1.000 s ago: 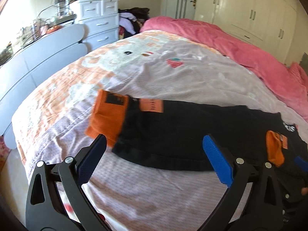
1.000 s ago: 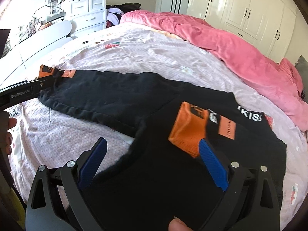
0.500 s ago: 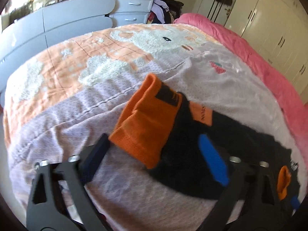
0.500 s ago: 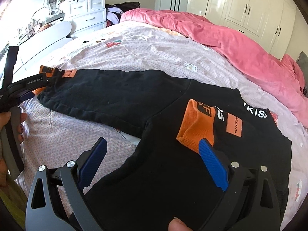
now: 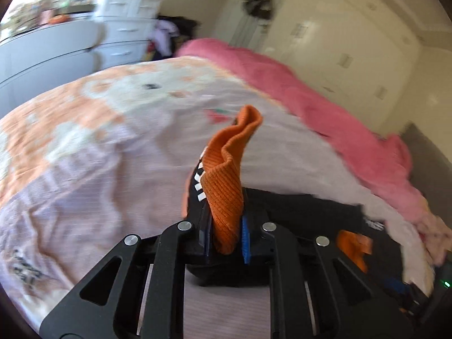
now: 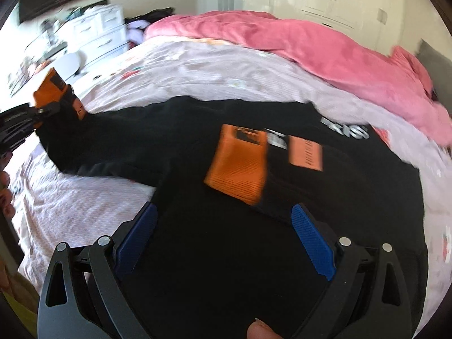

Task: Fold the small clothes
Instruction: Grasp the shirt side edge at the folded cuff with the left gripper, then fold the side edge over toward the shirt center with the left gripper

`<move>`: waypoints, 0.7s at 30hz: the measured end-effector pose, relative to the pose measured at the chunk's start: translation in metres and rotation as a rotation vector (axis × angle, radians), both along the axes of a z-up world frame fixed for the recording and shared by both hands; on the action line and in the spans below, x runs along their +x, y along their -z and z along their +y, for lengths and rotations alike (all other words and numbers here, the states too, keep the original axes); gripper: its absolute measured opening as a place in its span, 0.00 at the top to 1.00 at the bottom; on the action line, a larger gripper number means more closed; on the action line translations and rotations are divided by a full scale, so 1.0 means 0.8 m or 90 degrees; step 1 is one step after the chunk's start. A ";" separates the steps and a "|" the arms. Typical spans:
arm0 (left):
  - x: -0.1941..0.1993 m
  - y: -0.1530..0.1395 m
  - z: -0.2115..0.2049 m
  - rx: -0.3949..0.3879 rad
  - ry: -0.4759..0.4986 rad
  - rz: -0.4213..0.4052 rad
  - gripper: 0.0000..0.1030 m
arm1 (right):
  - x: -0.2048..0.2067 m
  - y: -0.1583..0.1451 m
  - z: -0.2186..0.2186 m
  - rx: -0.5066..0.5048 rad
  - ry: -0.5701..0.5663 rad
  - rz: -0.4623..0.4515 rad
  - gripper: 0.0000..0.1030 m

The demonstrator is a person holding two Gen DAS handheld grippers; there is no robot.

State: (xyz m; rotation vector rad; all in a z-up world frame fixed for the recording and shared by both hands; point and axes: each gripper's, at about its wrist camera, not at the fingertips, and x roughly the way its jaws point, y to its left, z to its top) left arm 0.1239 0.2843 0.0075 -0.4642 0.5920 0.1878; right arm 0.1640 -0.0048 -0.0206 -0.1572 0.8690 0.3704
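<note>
Orange sleeve cuff point(image 5: 226, 186) is pinched in left hand-held gripper point(image 5: 226, 237); right hand-held gripper point(image 6: 226, 243) is held spread over black sweatshirt point(image 6: 197, 254) on bed point(image 6: 84, 212). Sleeve should be carried flat across the body, cuff kept taut. Open room remains ahead; pink duvet point(image 6: 310, 45) is well apart.

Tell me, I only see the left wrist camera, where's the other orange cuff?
Observer: The other orange cuff lies flat, folded onto the front of the black sweatshirt.
Operator: Is the right gripper holding anything?
Observer: No. The right gripper is open, above the sweatshirt's dark cloth.
Operator: Does my sleeve still touch the bed?
Observer: The left gripper holds its orange cuff raised; the sleeve trails down across the bedspread to the body.
</note>
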 end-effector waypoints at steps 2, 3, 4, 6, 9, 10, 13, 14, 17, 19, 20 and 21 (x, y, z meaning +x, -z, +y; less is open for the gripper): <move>0.006 -0.009 -0.029 0.003 0.052 -0.012 0.92 | -0.002 -0.001 -0.027 0.015 0.037 -0.001 0.07; 0.010 -0.011 -0.044 0.004 0.080 -0.014 0.92 | -0.004 -0.002 -0.044 0.022 0.059 -0.002 0.07; 0.014 -0.012 -0.064 0.004 0.113 -0.012 0.92 | -0.005 -0.002 -0.059 0.029 0.079 -0.002 0.07; 0.023 -0.008 -0.092 -0.007 0.164 -0.006 0.92 | -0.007 -0.003 -0.085 0.043 0.112 0.002 0.07; 0.035 0.007 -0.132 -0.028 0.231 0.016 0.92 | -0.006 -0.003 -0.124 0.066 0.156 0.017 0.07; 0.039 0.014 -0.144 -0.031 0.248 0.026 0.92 | -0.006 -0.004 -0.136 0.070 0.172 0.018 0.07; 0.051 0.042 -0.175 -0.036 0.296 0.066 0.92 | -0.005 -0.002 -0.152 0.081 0.191 0.028 0.07; 0.055 0.052 -0.184 -0.043 0.315 0.085 0.91 | -0.006 -0.001 -0.153 0.082 0.193 0.029 0.07; 0.060 0.065 -0.188 -0.084 0.342 0.106 0.80 | -0.005 0.003 -0.149 0.083 0.189 0.037 0.07; 0.057 0.061 -0.179 -0.124 0.350 0.090 0.68 | -0.006 0.008 -0.143 0.079 0.183 0.044 0.07; 0.056 0.057 -0.176 -0.134 0.351 0.083 0.68 | -0.005 0.010 -0.140 0.078 0.182 0.047 0.07; 0.054 0.052 -0.170 -0.137 0.346 0.075 0.67 | -0.006 0.012 -0.136 0.079 0.179 0.053 0.07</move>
